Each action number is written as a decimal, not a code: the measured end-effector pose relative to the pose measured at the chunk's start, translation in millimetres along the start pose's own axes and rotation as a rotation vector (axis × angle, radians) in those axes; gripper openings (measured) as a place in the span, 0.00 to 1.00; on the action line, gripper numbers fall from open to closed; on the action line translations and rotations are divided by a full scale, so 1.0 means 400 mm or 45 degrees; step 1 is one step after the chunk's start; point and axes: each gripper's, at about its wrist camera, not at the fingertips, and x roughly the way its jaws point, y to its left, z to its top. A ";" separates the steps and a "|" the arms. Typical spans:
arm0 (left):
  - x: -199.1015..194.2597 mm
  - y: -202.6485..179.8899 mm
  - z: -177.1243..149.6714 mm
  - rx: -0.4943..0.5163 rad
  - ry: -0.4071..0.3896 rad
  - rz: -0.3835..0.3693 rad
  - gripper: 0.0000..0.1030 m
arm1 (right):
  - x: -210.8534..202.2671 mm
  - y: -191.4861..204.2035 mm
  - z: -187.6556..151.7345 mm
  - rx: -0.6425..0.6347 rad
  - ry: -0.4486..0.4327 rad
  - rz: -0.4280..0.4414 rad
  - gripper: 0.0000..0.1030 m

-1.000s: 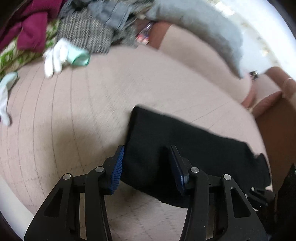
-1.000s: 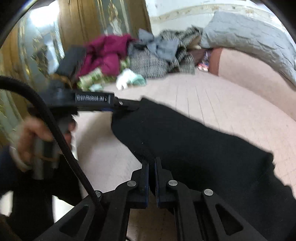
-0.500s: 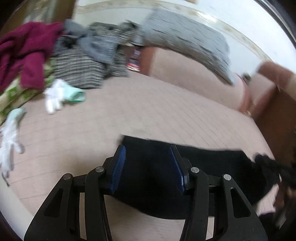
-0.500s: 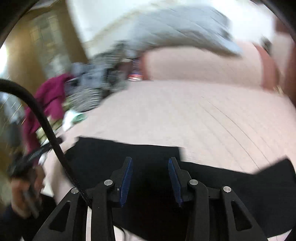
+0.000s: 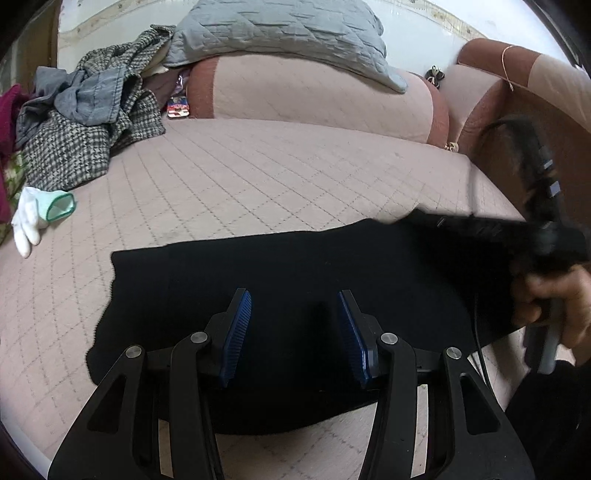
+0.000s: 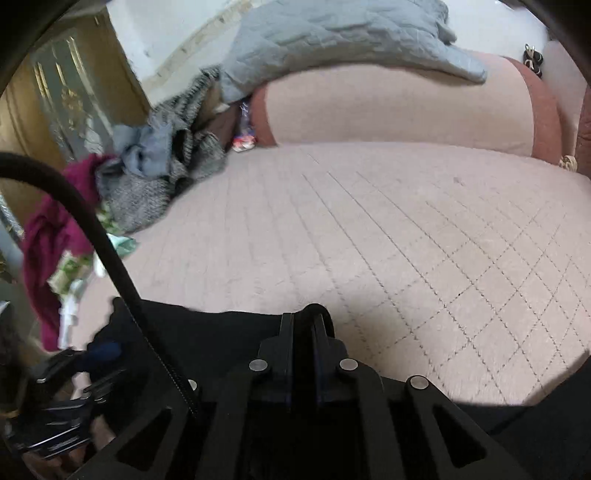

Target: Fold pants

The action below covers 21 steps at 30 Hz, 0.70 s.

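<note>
The black pants (image 5: 295, 273) lie spread across the near part of the pink quilted bed (image 5: 277, 177). My left gripper (image 5: 294, 332) is open, its blue pads (image 5: 236, 332) just above the pants' near middle, holding nothing. My right gripper (image 6: 303, 332) is shut on a fold of the pants (image 6: 207, 332) at their far edge. In the left wrist view the right gripper (image 5: 461, 223) shows blurred at the pants' right end, held by a hand (image 5: 554, 306).
A pile of clothes (image 5: 85, 122) lies at the far left with a white and green glove (image 5: 40, 210). A grey quilted blanket (image 5: 280, 33) drapes over a pink bolster (image 5: 314, 92). A gold cabinet (image 6: 62, 103) stands left of the bed.
My right gripper, open half a second ago, has shut on the pants' edge. My left gripper has stayed open and shifted over the pants as the view levelled out.
</note>
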 end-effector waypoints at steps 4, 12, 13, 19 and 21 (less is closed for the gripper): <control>0.017 -0.013 0.005 0.009 0.018 -0.019 0.46 | 0.016 -0.007 -0.014 0.000 0.074 0.024 0.14; 0.012 -0.087 0.018 0.027 -0.006 -0.236 0.47 | -0.310 -0.211 -0.078 0.090 -0.133 -0.212 0.44; 0.020 -0.105 0.026 0.023 0.010 -0.283 0.47 | -0.330 -0.244 -0.089 0.090 -0.132 -0.303 0.44; 0.095 -0.206 0.067 0.084 0.117 -0.374 0.49 | -0.373 -0.420 -0.148 0.180 -0.055 -0.535 0.44; 0.124 -0.235 0.074 0.096 0.141 -0.381 0.49 | -0.363 -0.452 -0.157 0.227 -0.046 -0.511 0.45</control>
